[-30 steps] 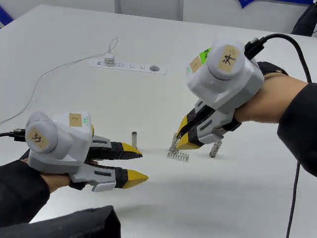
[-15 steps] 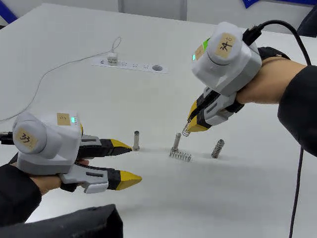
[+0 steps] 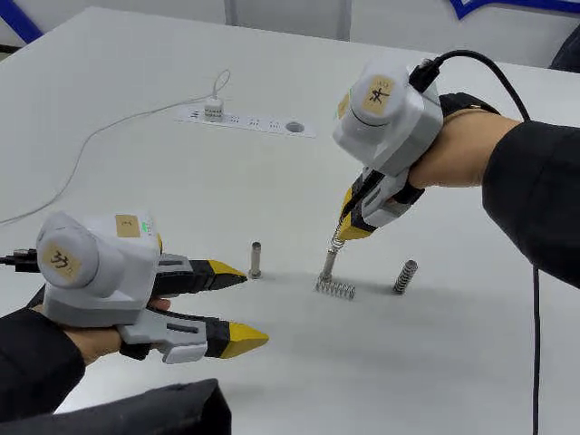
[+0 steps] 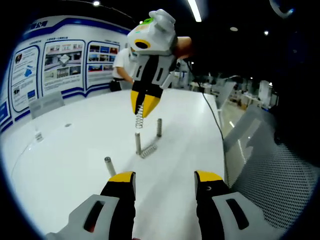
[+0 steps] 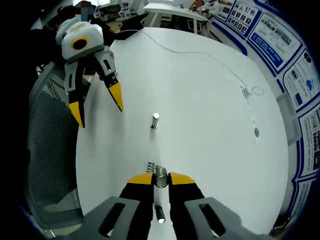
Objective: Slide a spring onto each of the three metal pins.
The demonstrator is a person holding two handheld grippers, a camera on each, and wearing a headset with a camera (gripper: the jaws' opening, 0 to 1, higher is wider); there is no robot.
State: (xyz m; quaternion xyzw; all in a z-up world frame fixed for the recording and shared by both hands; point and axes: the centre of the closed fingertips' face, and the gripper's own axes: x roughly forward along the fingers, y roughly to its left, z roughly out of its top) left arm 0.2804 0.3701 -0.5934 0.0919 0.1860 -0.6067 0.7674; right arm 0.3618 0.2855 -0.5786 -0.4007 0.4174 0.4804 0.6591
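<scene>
The right gripper (image 3: 350, 227) is closed on a spring (image 3: 338, 241), held upright just above the top of the middle pin (image 3: 327, 266). A second spring (image 3: 335, 288) lies on the worktop (image 3: 181, 181) at that pin's base. A third spring (image 3: 405, 276) stands upright further right. The left gripper (image 3: 243, 305) hovers wide open, holding nothing, near the left pin (image 3: 256, 259).

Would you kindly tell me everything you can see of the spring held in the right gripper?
The spring is a small coil of bright, silvery wire, apparently metal. The right gripper pinches its upper end between yellow-tipped jaws, so it hangs nearly upright, slightly tilted, above the white table. Its free lower end sits right at the top of the middle pin; whether they touch is unclear.
</scene>
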